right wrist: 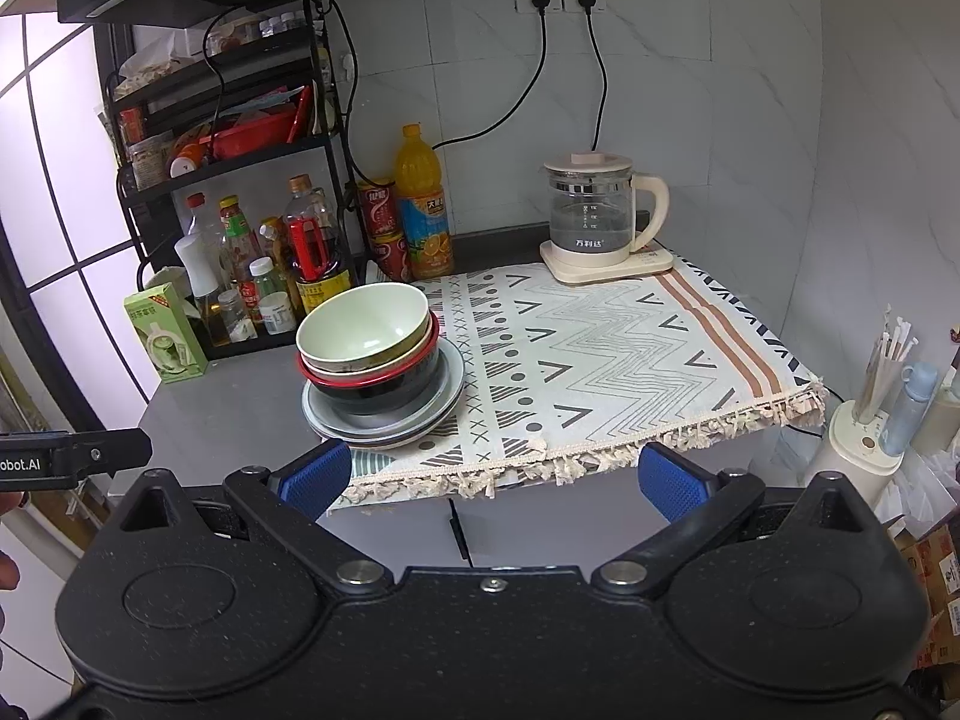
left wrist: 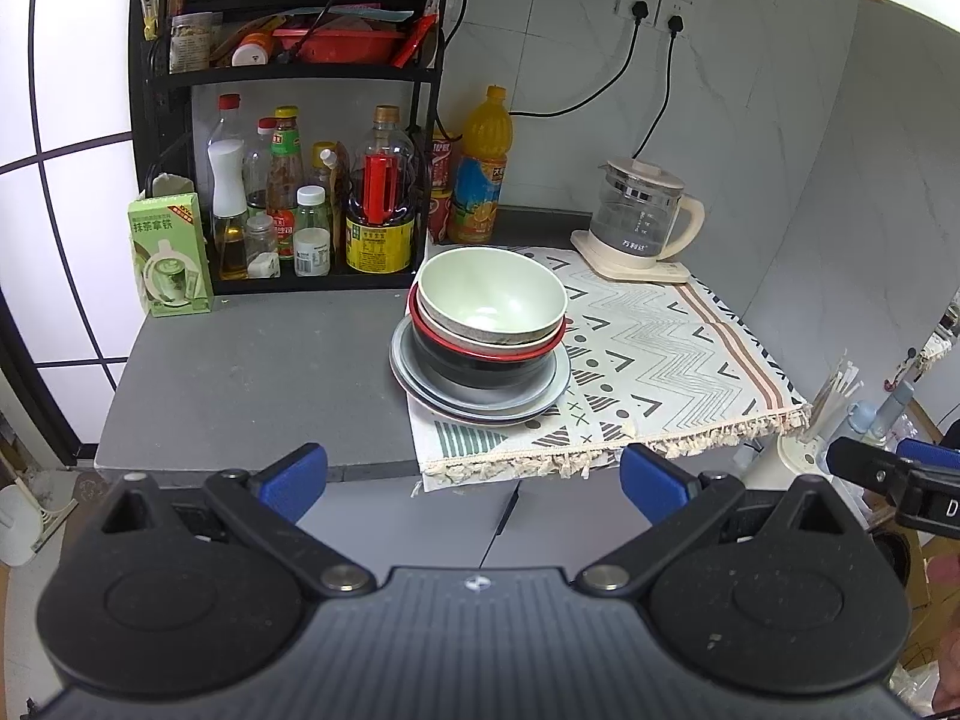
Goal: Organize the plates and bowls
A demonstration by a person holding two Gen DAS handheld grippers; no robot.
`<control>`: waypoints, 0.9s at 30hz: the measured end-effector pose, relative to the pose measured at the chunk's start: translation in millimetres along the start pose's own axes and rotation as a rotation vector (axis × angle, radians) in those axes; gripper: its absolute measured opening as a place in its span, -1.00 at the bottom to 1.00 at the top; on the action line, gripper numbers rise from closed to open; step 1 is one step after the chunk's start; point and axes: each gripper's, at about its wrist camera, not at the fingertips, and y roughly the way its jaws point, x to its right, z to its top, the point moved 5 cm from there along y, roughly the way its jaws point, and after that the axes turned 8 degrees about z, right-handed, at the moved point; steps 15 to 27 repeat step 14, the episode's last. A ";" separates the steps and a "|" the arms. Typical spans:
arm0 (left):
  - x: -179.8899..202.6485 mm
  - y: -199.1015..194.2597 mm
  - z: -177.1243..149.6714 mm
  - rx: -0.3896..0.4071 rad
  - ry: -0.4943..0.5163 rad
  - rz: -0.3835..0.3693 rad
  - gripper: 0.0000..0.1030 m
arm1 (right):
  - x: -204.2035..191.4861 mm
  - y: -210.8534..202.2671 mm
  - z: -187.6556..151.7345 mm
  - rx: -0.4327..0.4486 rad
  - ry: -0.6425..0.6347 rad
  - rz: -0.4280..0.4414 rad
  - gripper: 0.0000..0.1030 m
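Nearest, the left gripper [left wrist: 474, 480] and the right gripper [right wrist: 492, 480] hang off the counter's front edge, fingers spread wide and empty. At twelve o'clock from the left gripper, eleven from the right, three nested bowls, a pale green bowl [left wrist: 492, 294] uppermost, sit on stacked grey plates [left wrist: 480, 402] at the patterned cloth's [left wrist: 660, 354] left edge. Farther, at one o'clock, stands a glass kettle [left wrist: 642, 216].
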 end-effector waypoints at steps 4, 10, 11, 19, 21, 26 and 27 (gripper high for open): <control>4.3 1.8 1.3 0.003 0.007 -0.002 0.99 | 1.0 0.6 -0.8 -0.002 0.002 0.000 1.00; 9.7 7.6 3.9 -0.008 0.007 0.002 0.99 | 8.3 3.9 0.7 -0.006 0.011 -0.002 0.99; 10.6 9.1 3.5 -0.013 0.010 0.004 0.99 | 9.7 4.7 0.7 -0.007 0.013 -0.004 0.99; 14.7 13.3 4.3 -0.024 0.023 0.010 0.99 | 14.7 7.5 -0.9 -0.013 0.026 -0.007 1.00; 14.7 13.3 4.3 -0.024 0.023 0.010 0.99 | 14.7 7.5 -0.9 -0.013 0.026 -0.007 1.00; 14.7 13.3 4.3 -0.024 0.023 0.010 0.99 | 14.7 7.5 -0.9 -0.013 0.026 -0.007 1.00; 14.7 13.3 4.3 -0.024 0.023 0.010 0.99 | 14.7 7.5 -0.9 -0.013 0.026 -0.007 1.00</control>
